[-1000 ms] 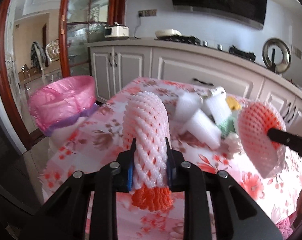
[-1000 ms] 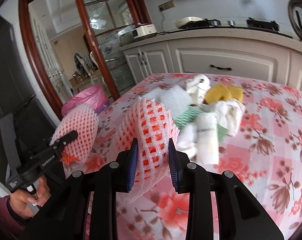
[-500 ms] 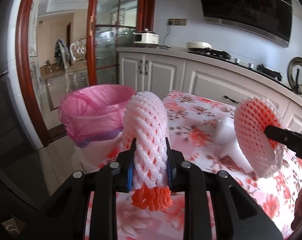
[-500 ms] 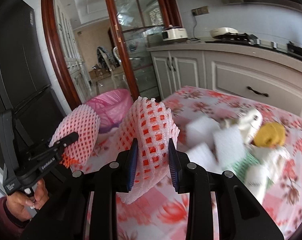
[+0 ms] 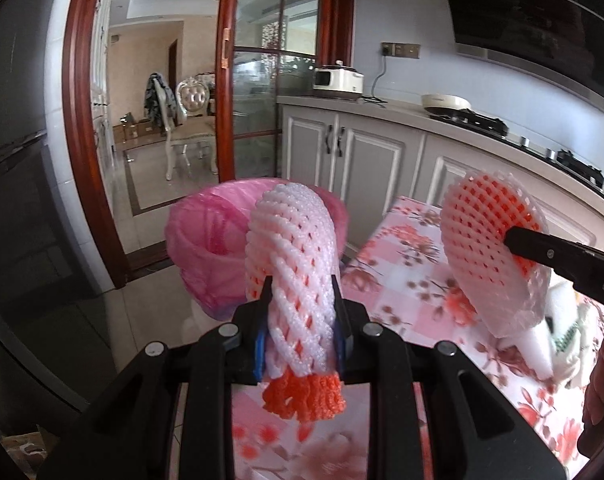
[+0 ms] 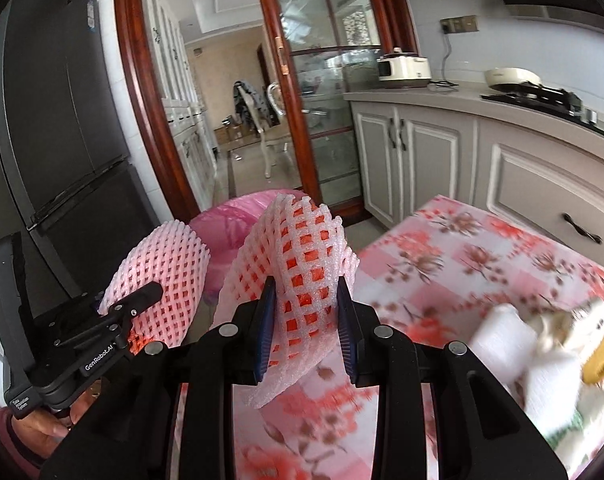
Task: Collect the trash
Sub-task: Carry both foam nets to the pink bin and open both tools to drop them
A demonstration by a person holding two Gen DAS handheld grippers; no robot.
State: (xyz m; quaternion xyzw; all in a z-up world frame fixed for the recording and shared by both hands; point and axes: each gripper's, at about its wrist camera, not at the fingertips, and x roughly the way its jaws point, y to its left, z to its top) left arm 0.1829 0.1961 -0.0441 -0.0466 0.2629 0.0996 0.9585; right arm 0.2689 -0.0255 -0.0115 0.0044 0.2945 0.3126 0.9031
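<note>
My left gripper (image 5: 301, 300) is shut on a white and orange foam fruit net (image 5: 292, 264) and holds it up, just in front of a bin lined with a pink bag (image 5: 206, 240). My right gripper (image 6: 306, 304) is shut on a second foam fruit net (image 6: 302, 256), also raised. That second net shows at the right of the left wrist view (image 5: 490, 248). The left gripper's net shows at the left of the right wrist view (image 6: 166, 268). The pink bin (image 6: 238, 220) stands beyond both nets, off the table's left end.
A table with a pink floral cloth (image 6: 482, 264) carries a pile of white foam pieces, a yellow lump and green-printed wrappers (image 6: 542, 344) at the right. Grey kitchen cabinets (image 5: 382, 160) run behind. A dark fridge (image 6: 62, 140) and a wooden glass door (image 6: 302, 100) stand at the left.
Both grippers have swung left with their nets, away from the trash pile and toward the pink bin, which now sits directly behind the nets.
</note>
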